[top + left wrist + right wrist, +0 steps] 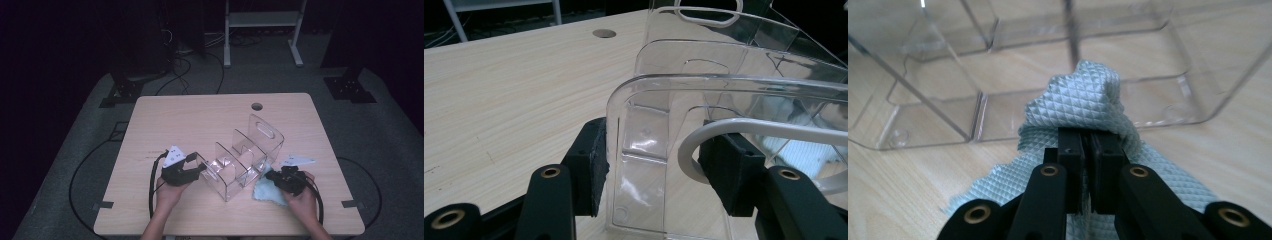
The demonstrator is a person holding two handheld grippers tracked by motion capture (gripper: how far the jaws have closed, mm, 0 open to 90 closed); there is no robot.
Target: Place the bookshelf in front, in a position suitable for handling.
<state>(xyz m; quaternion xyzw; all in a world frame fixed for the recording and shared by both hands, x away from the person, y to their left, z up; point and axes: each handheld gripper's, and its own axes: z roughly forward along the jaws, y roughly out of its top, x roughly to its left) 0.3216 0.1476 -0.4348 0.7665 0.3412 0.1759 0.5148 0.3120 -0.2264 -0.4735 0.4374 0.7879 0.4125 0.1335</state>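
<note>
High view first: our left tool (196, 165) stands wide open around the near end wall of the clear acrylic organizer (245, 155), one pad at the outer face, the other inside the compartment. Our right tool (278, 176) is closed tight on a pale blue cloth (265, 191), whose bunched fold rises just ahead of its jaws against the organizer's side. Both rest on the table (200, 120). We can read no brand, label or writing anywhere.
</note>
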